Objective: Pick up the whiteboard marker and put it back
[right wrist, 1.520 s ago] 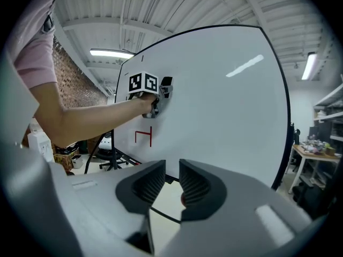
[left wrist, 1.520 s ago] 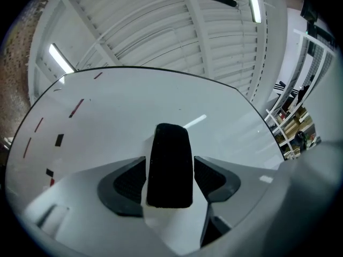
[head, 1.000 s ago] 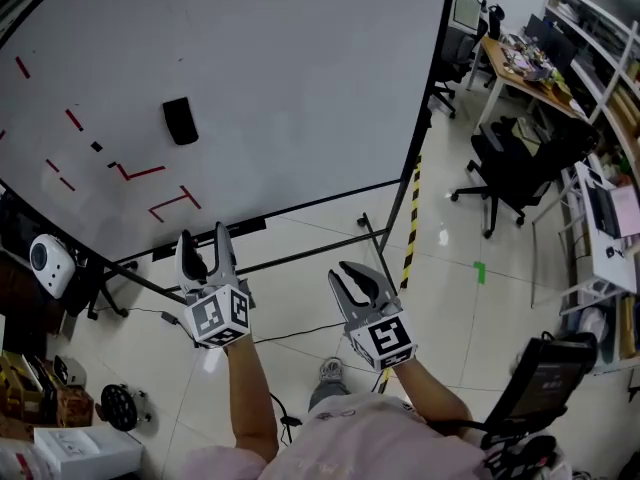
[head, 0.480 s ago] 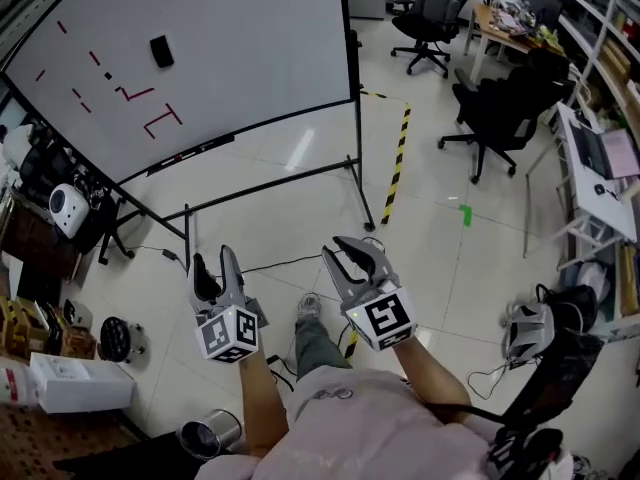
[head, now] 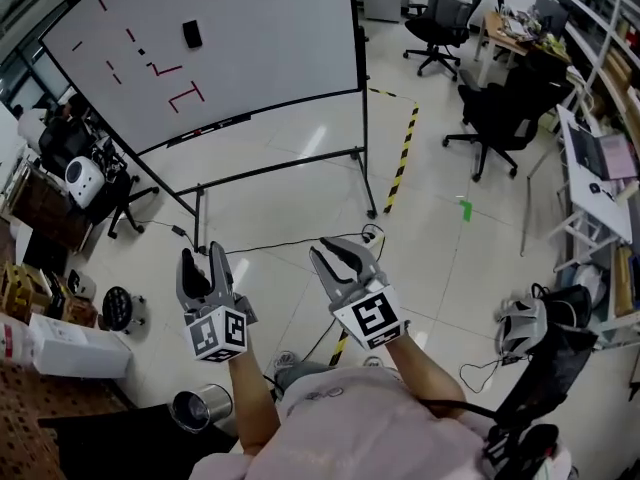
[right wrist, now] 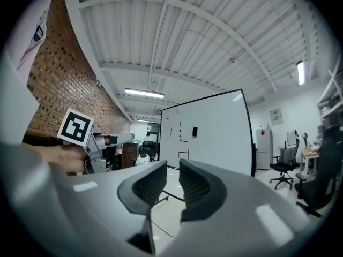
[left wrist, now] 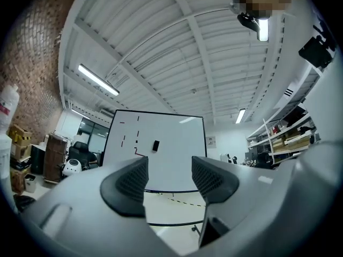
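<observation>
Whiteboard marker indiscernible, whiteboard (head: 250, 38) distant, tray (head: 205, 128) tiny

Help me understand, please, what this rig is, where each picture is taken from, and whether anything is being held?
There is no robot: a person holds a two-jaw gripper in each hand. The head view looks down from a camera on the person's head, showing the left gripper and right gripper over a tiled floor. The other two views come from cameras riding on each gripper, looking along its jaws. In both, the jaws stand slightly apart with nothing between them, so nothing is held. Ahead stands a whiteboard with red marks and a small black block, probably an eraser, on it. I cannot make out a marker.
</observation>
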Available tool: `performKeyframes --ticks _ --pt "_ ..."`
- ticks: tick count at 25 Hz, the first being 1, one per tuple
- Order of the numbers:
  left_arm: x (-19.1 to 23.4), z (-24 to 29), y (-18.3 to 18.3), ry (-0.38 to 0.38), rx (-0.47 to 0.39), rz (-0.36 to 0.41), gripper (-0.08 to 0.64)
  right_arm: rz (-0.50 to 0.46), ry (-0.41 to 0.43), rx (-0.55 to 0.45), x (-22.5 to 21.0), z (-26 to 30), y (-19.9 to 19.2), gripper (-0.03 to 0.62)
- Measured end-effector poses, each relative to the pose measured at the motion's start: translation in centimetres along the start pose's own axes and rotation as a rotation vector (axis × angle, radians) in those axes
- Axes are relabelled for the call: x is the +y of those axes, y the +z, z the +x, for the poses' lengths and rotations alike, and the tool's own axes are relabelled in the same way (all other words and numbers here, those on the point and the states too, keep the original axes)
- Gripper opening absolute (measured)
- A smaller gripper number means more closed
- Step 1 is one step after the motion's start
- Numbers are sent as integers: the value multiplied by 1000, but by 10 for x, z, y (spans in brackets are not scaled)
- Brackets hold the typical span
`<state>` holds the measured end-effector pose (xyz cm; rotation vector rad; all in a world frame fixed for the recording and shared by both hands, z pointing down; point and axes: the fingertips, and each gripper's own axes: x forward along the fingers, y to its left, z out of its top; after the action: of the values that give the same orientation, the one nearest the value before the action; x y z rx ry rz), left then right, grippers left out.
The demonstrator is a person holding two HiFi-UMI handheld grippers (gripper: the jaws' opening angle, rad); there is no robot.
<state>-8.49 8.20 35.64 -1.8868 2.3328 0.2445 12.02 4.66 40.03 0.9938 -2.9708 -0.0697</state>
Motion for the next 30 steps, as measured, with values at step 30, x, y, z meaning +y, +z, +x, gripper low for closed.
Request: performKeyframes --ticks 30 --pt "93 -47 -14 -113 46 5 242 43 52 -19 125 105 8 63"
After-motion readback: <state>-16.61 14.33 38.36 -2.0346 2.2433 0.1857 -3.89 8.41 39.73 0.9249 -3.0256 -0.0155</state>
